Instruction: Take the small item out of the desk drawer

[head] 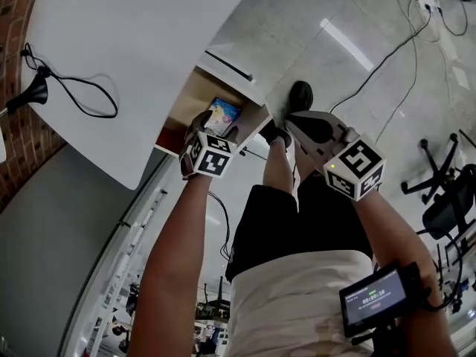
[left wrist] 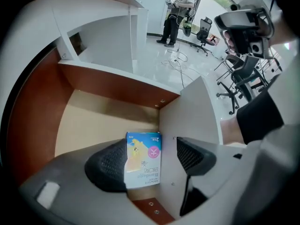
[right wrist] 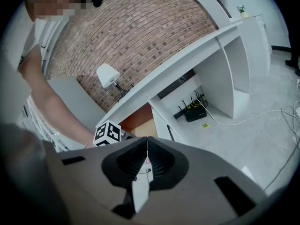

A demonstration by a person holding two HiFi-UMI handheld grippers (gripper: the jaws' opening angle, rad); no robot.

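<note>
White tabletop (head: 126, 43) is carrying only a black cable (head: 74, 91) at its left. The drawer (left wrist: 93, 121) below its edge is already standing open, so the opening step is reading as done. The left tongs (head: 216, 129) are pointing steeply down into the drawer, released and spread wide. The box (left wrist: 143, 159) is lying between the pads; the left pad is sitting right at the box's left edge and the right pad is standing clear of it, over the white drawer panel, so nothing is pressing on it yet. Judgement: the task is sitting at the approach stage; closing on the box, lifting it out and carrying it clear are all remaining. The box is lying flat on the pale drawer floor, tucked into the corner against the white panel. It is a small, thin cardboard pack, light blue at the top, white lower down, with a yellow cartoon figure and a pink round mark; it is looking light and easy to pinch across its width. The right tongs (right wrist: 146, 142) are waiting to the right of the drawer, clenched tip to tip and holding nothing.
</note>
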